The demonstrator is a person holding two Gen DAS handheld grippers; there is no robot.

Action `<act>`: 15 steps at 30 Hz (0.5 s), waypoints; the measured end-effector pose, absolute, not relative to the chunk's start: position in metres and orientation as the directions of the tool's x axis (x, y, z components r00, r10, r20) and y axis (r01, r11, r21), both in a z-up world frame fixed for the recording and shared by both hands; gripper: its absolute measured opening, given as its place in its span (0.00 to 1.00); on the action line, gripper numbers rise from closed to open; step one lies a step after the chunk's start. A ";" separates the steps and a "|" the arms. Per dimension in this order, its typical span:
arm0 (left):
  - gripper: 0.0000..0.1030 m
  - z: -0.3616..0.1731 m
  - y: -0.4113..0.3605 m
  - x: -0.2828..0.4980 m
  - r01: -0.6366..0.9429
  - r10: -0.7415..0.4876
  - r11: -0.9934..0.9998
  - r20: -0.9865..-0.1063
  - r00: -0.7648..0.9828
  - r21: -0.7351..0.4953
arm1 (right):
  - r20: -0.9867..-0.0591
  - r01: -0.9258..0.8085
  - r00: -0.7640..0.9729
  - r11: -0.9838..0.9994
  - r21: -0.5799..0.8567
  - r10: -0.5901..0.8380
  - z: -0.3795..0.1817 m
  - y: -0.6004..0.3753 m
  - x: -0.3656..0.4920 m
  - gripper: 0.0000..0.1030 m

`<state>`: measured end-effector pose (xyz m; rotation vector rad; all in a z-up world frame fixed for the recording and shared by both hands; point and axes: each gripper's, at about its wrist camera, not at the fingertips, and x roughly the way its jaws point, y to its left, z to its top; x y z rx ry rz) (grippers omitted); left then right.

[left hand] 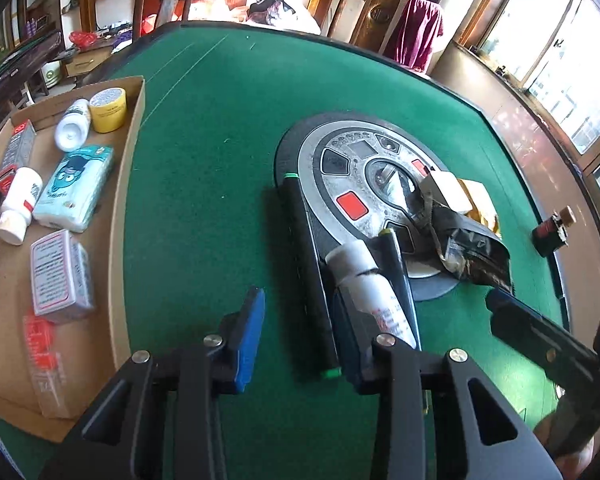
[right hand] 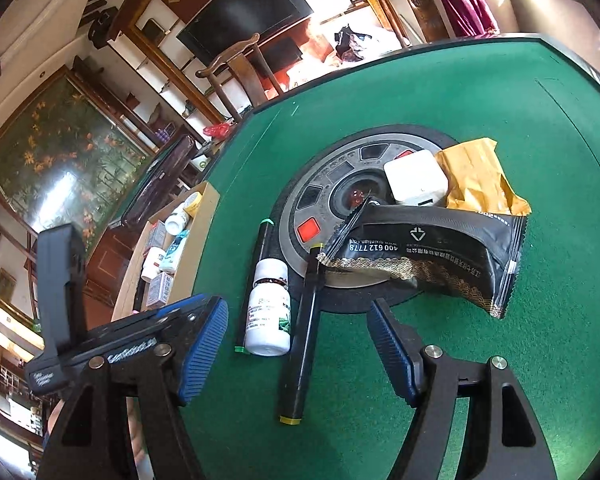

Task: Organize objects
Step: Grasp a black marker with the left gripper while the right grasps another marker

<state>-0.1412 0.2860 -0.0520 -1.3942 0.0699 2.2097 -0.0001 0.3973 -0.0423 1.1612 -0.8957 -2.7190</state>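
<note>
Item: green-felt counter [left hand: 220, 92] with a round control panel [left hand: 340, 168] at its centre.

Sorted stock: cardboard tray [left hand: 138, 92] at the left edge, holding bottles, boxes and a tissue pack.

Unsorted stock: white pill bottle [right hand: 268, 308] lying between two black marker pens [right hand: 304, 332] just beside the panel; black foil pouch [right hand: 428, 256], white box [right hand: 416, 182] and brown packet [right hand: 476, 176] on the panel.

Left hand-held gripper [left hand: 296, 332]: released, empty, bottle just beyond its right finger.

Right hand-held gripper [right hand: 296, 352]: released, empty, astride a pen.

Step judged: picking the next item. Next move: centre, clench, carry to tray.
</note>
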 end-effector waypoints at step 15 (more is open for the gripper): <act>0.14 -0.068 0.296 -0.145 -0.480 0.364 -0.861 -0.863 -0.350 -0.169 | -0.710 -0.173 -0.662 -0.872 0.459 -0.242 -0.058 0.387 -0.005 0.45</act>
